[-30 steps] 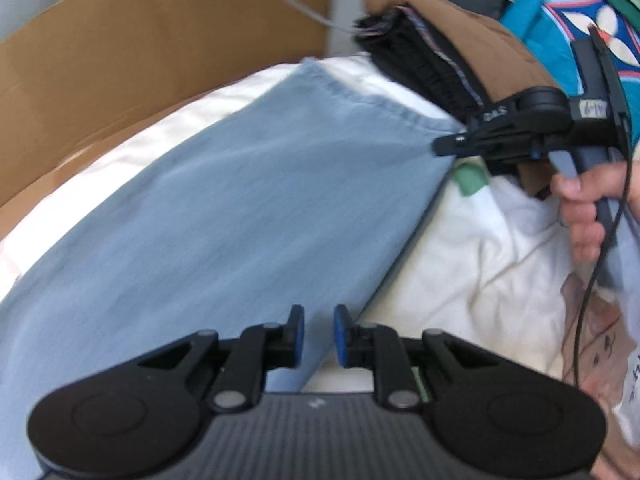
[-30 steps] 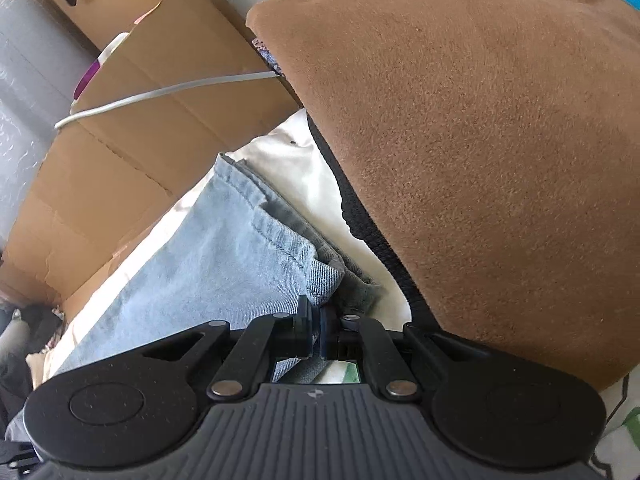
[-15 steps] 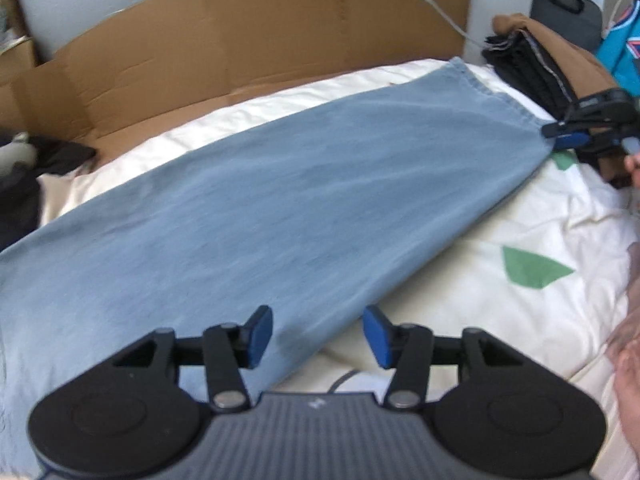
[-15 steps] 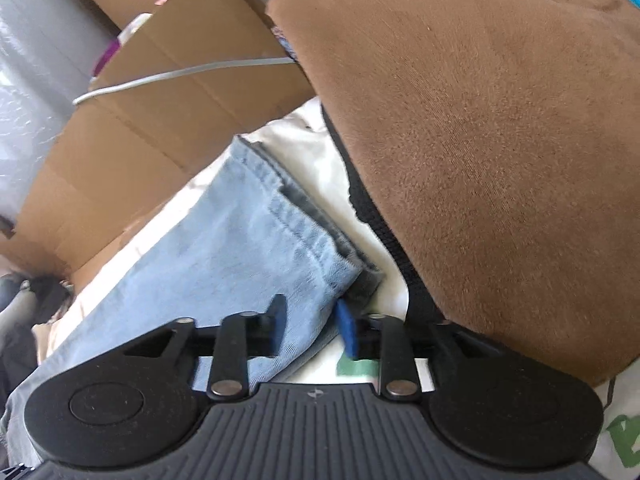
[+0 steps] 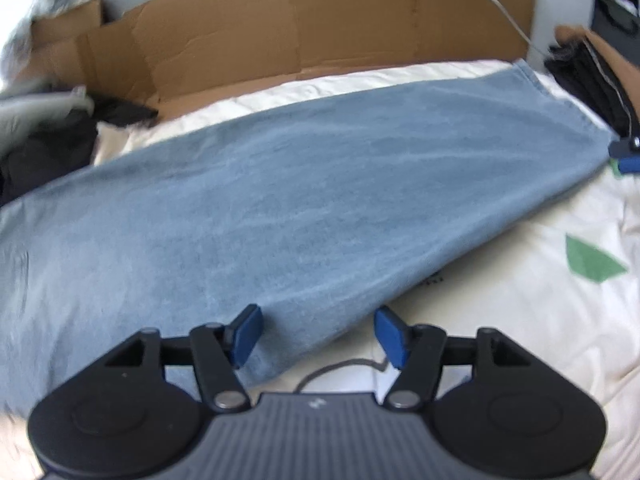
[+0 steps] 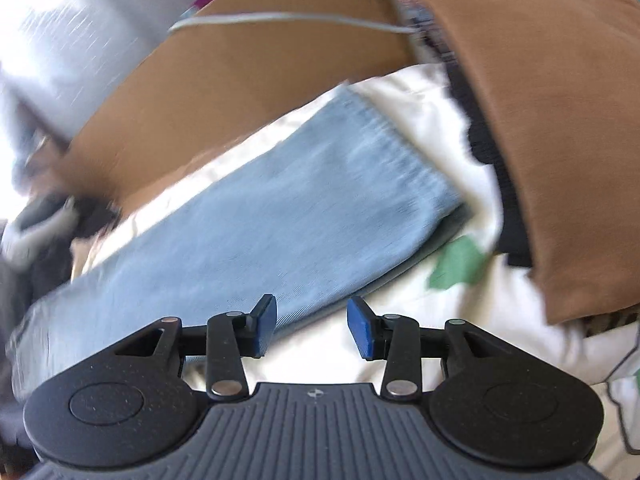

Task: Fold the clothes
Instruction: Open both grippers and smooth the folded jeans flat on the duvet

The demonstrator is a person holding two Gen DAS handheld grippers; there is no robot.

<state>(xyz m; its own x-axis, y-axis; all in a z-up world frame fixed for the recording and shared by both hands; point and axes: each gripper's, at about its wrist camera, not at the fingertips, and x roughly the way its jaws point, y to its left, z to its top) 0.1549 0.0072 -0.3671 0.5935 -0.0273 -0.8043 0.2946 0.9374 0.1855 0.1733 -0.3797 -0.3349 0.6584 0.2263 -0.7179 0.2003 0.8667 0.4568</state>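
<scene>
White sheet [image 5: 520, 320] is spread with jeans [image 5: 300, 208] laid flat lengthwise beside cardboard [image 5: 280, 28], likely smoothed for folding. Left gripper [image 5: 316, 334] and right gripper [image 6: 311, 326] are held spread, empty, at the jeans' near edge.

A pair of light-blue denim jeans [image 5: 280, 208] lay flat and stretched out across the white bedsheet [image 5: 520, 320], running from the near left to the far right, where the hemmed end [image 6: 392, 136] lay beside a stack of folded clothes [image 6: 552, 120].
</scene>
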